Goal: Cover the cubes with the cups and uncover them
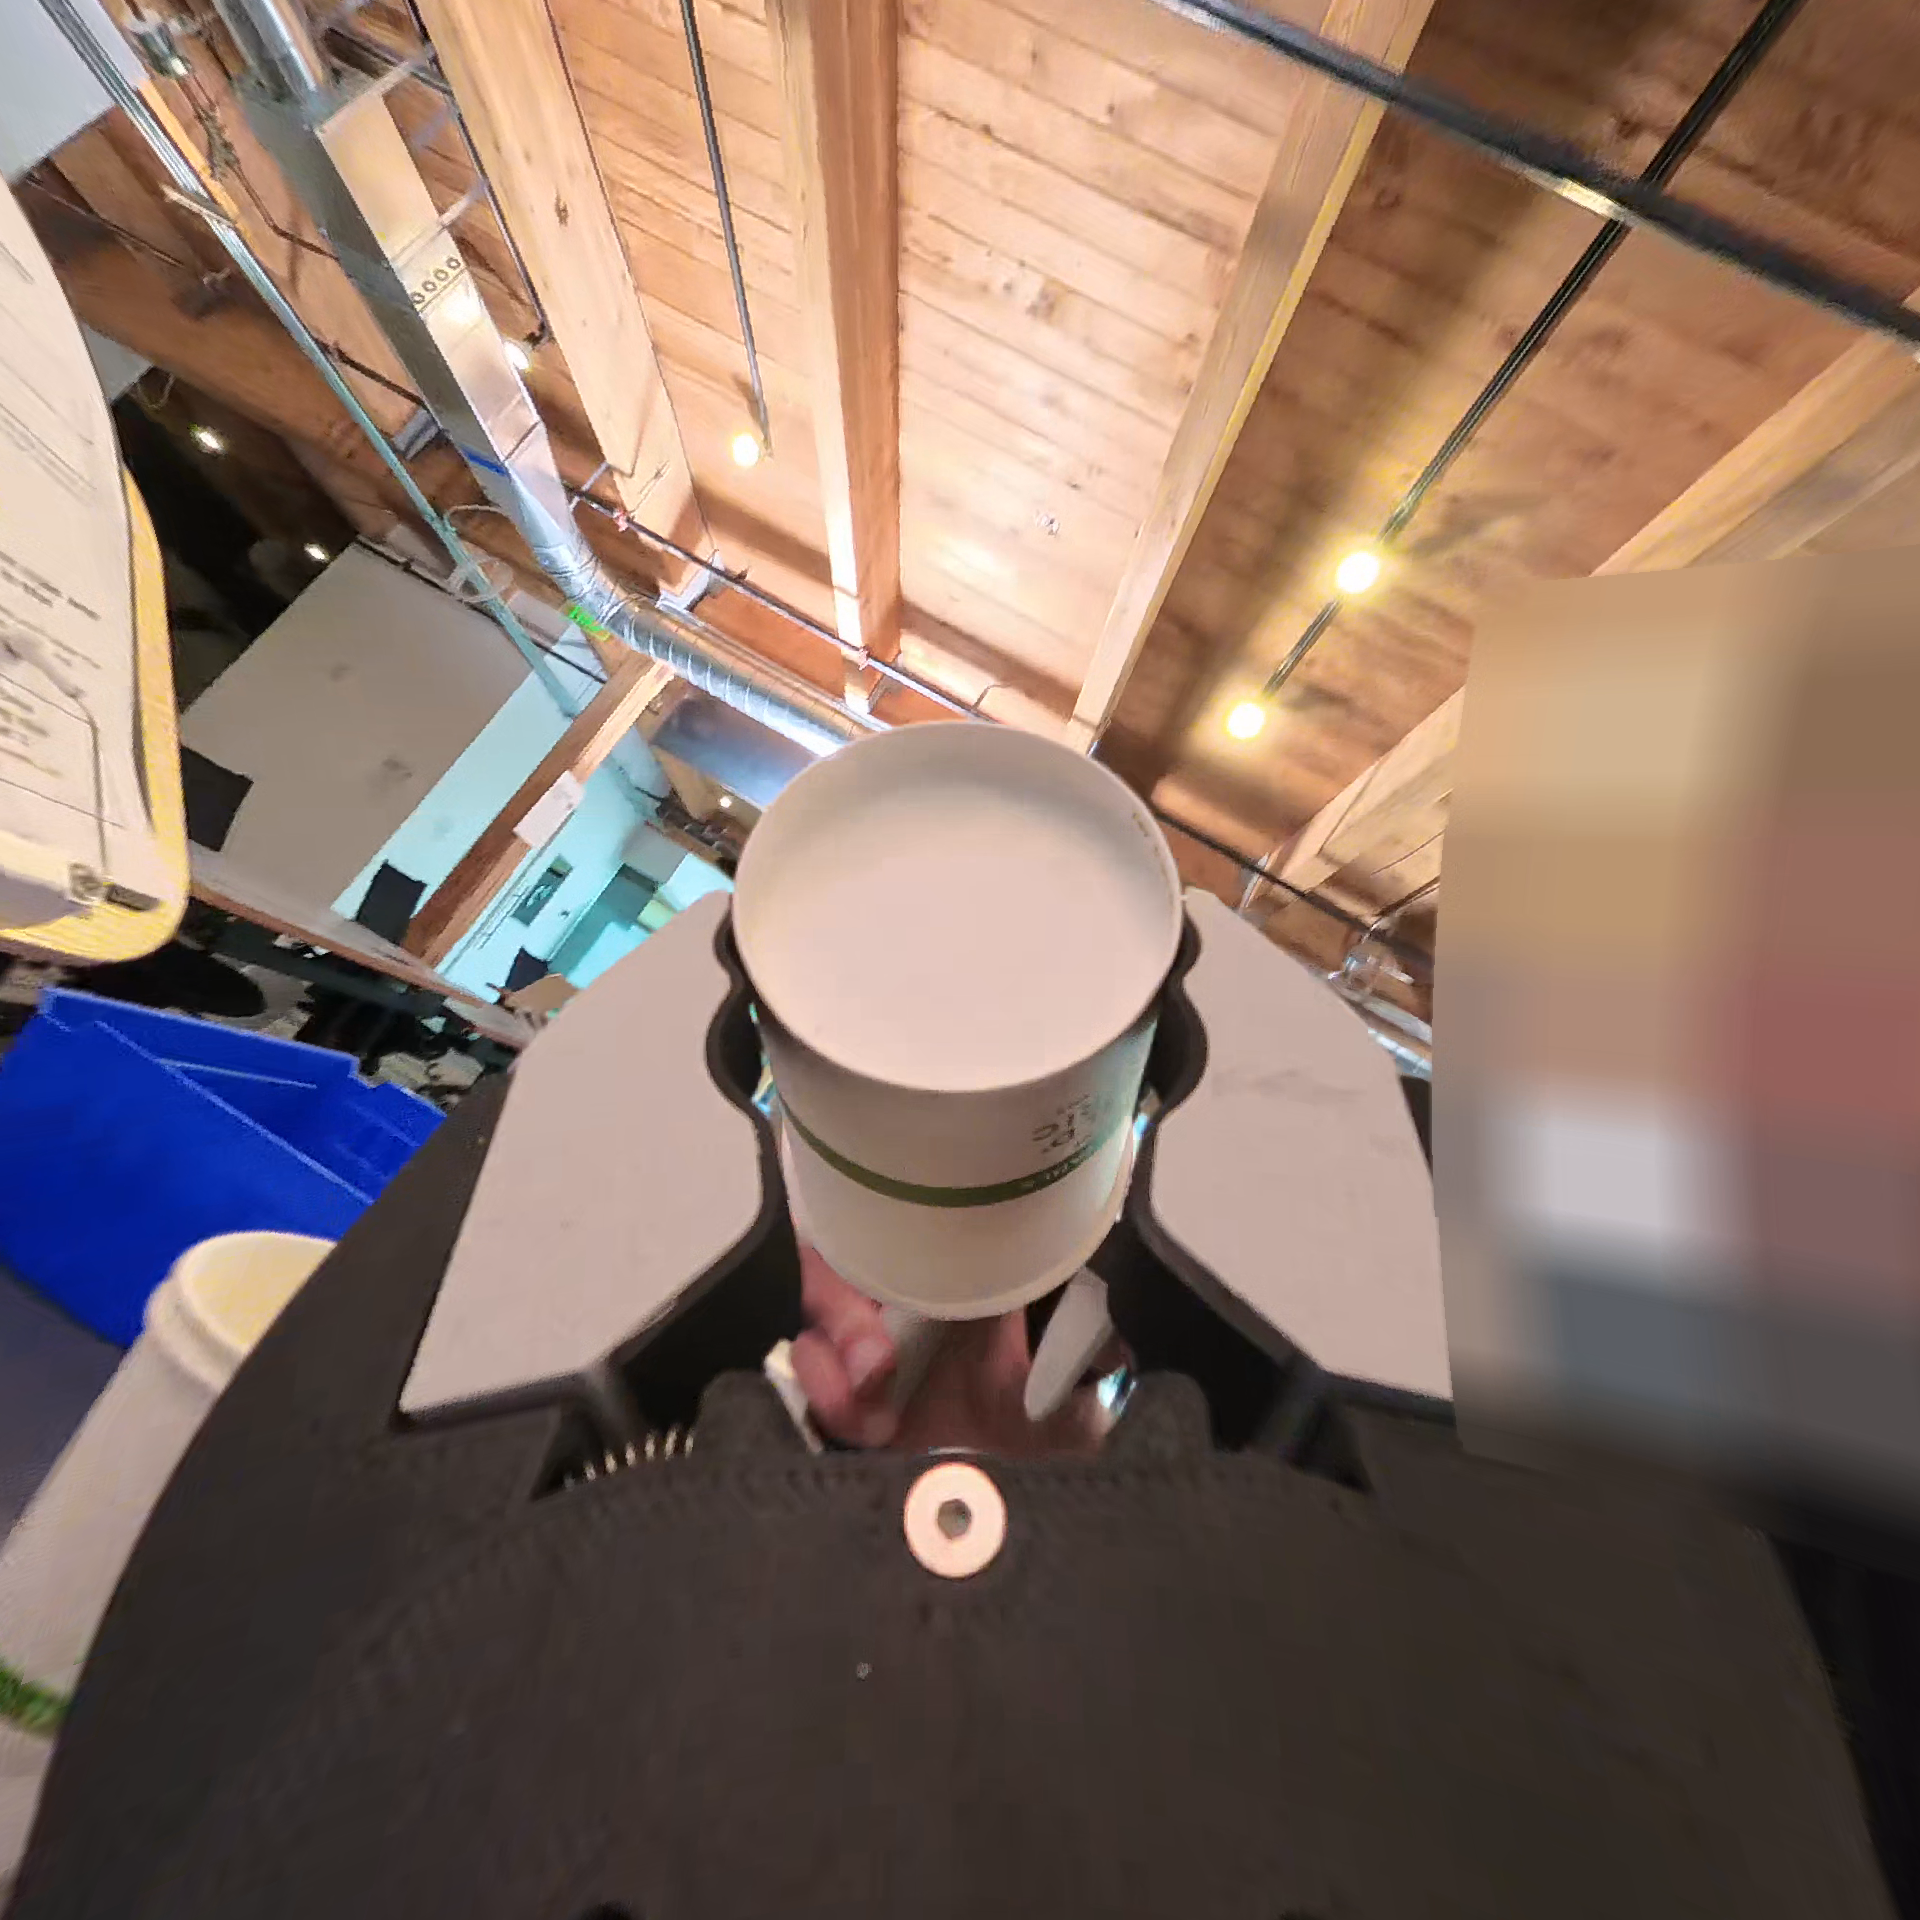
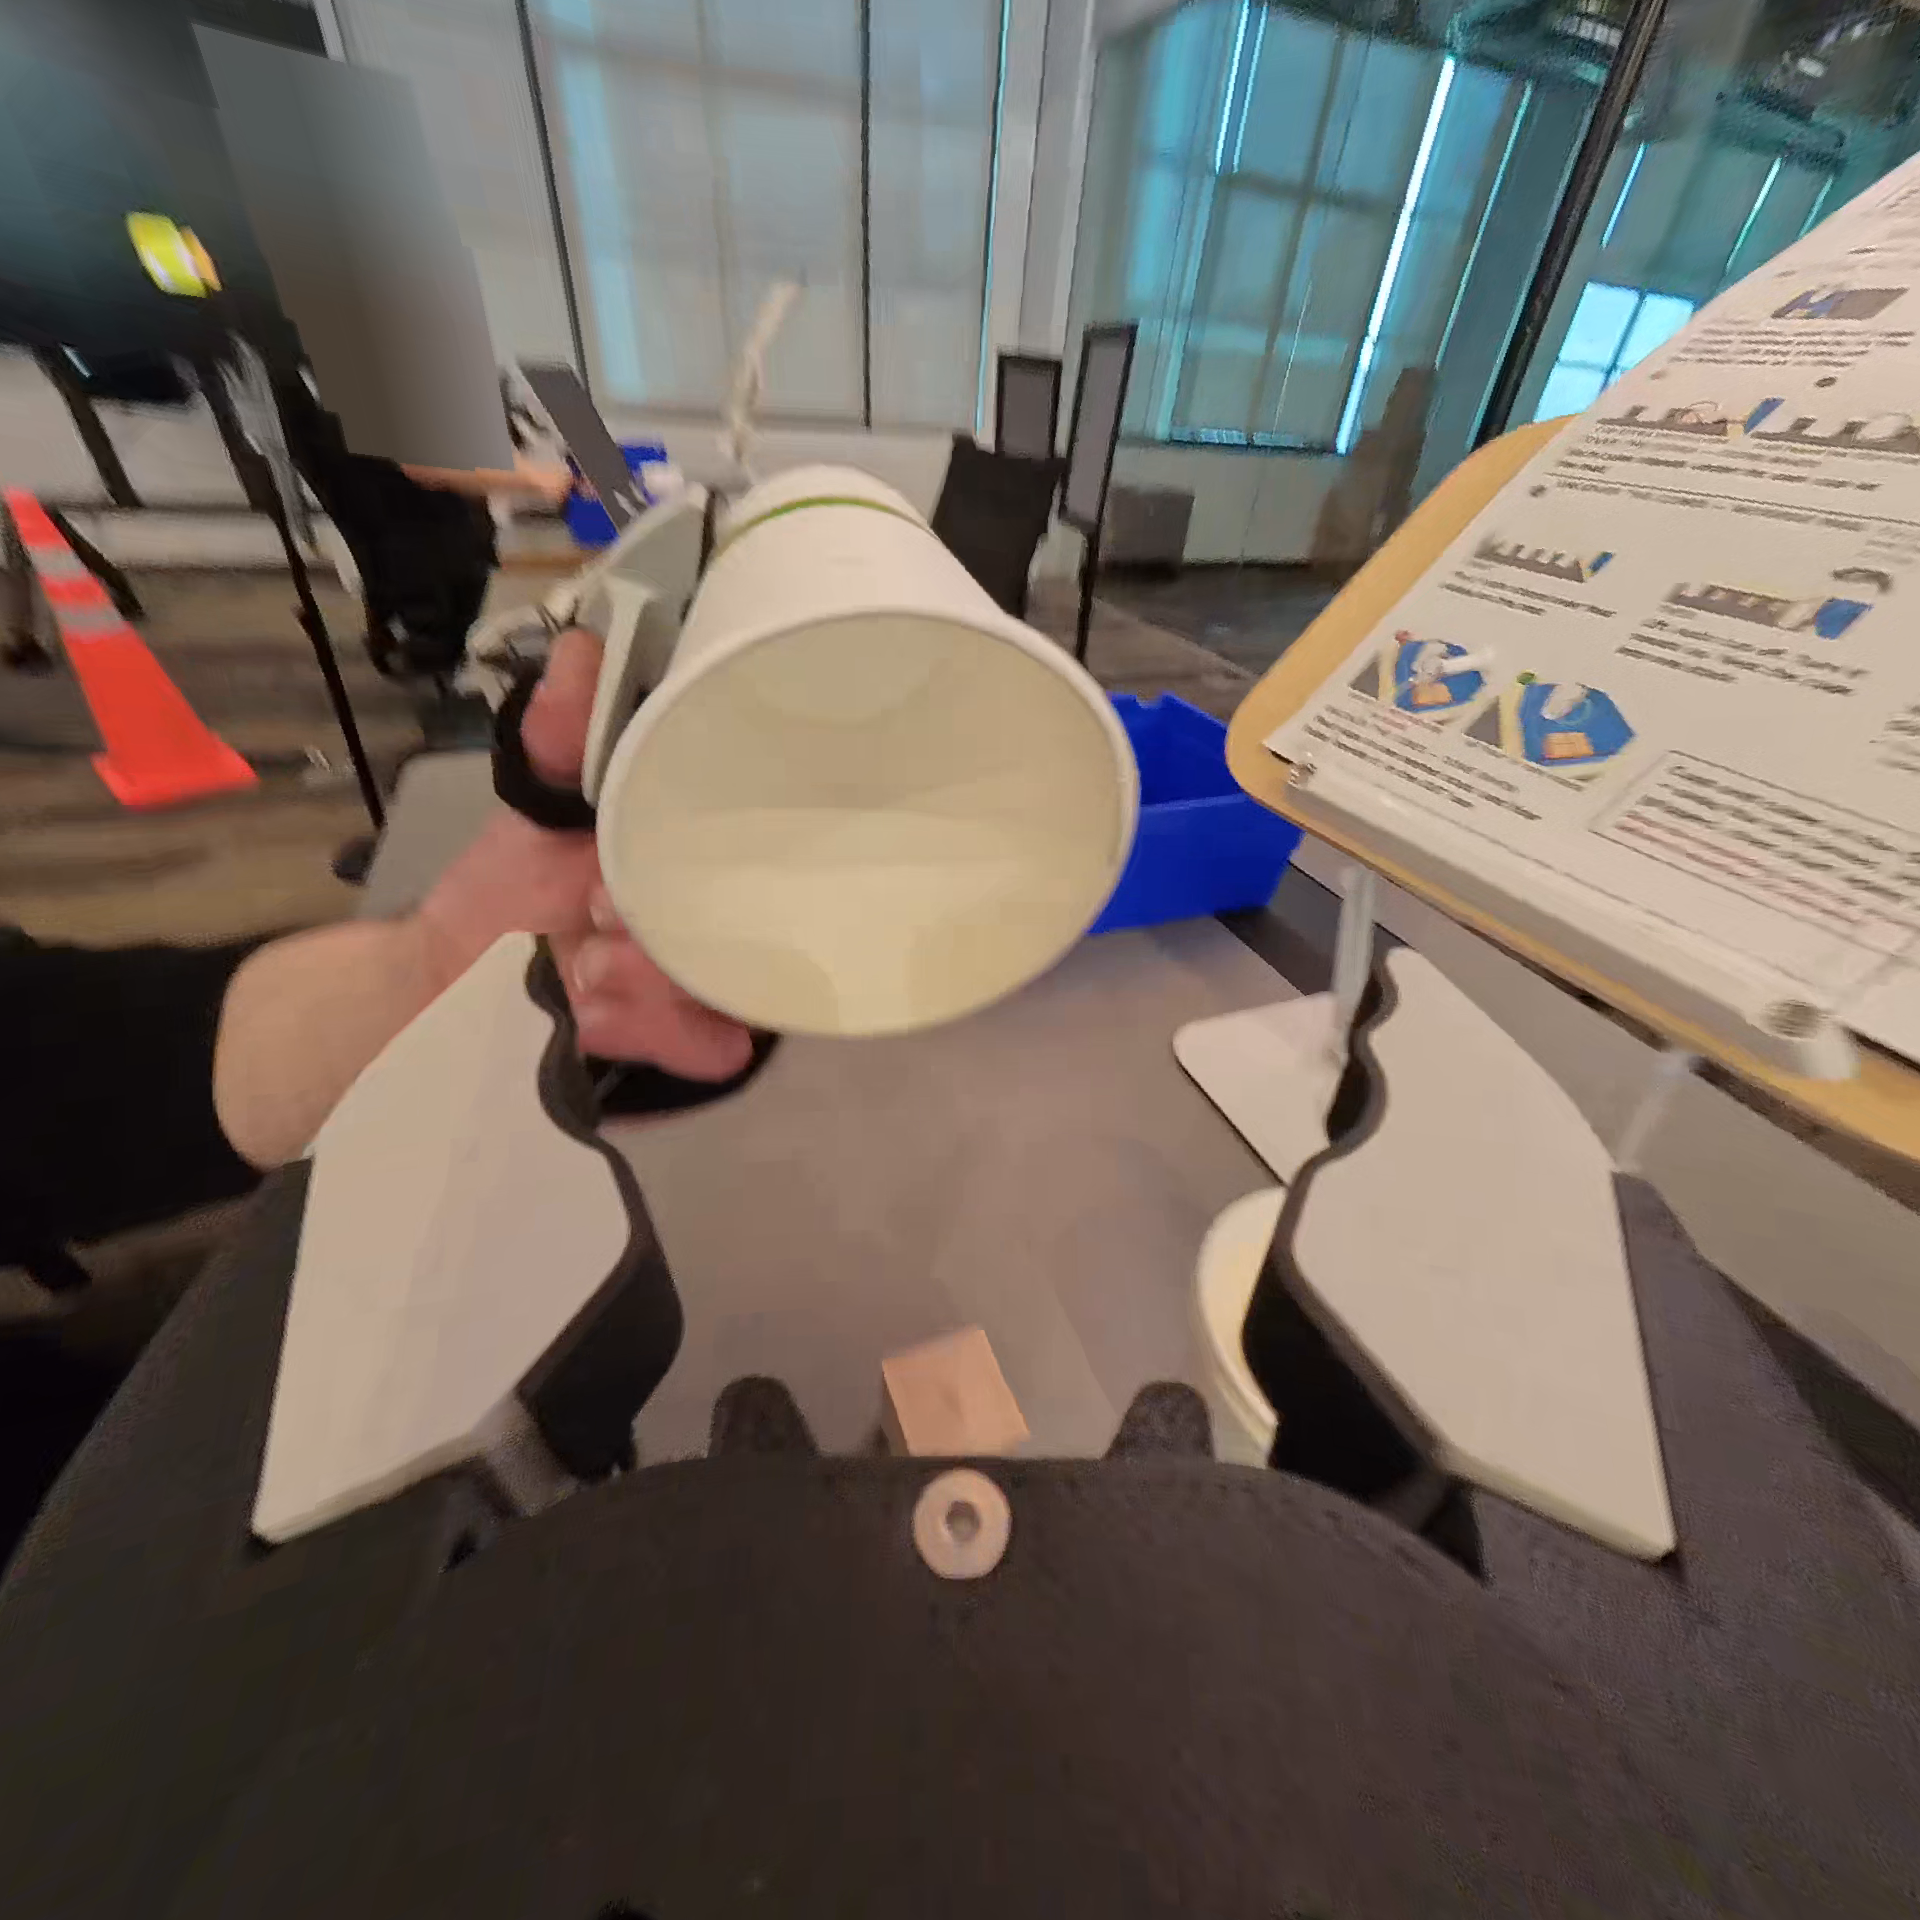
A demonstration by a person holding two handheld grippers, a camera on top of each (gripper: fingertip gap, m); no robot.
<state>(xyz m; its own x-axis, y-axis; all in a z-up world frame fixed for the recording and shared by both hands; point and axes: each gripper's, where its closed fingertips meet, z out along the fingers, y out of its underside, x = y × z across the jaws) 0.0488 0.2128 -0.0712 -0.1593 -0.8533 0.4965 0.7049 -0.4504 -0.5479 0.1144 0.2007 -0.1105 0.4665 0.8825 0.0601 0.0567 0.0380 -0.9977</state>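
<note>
— How many cups?
— Two: one white paper cup (image 2: 862, 748) at frame centre, a second cup (image 2: 1231, 1320) at lower right.
— Cubes?
— One wooden cube (image 2: 951, 1392), bottom centre.
— Anything else?
— One blue bin (image 2: 1195, 831), one orange cone (image 2: 125, 665), far left.

You see a blue bin (image 2: 1195, 821) at the far edge of the grey bench (image 2: 935, 1174), a tilted stand holding a printed sheet (image 2: 1683, 665) on the right, and an orange cone (image 2: 114, 665) on the floor far left.
</note>
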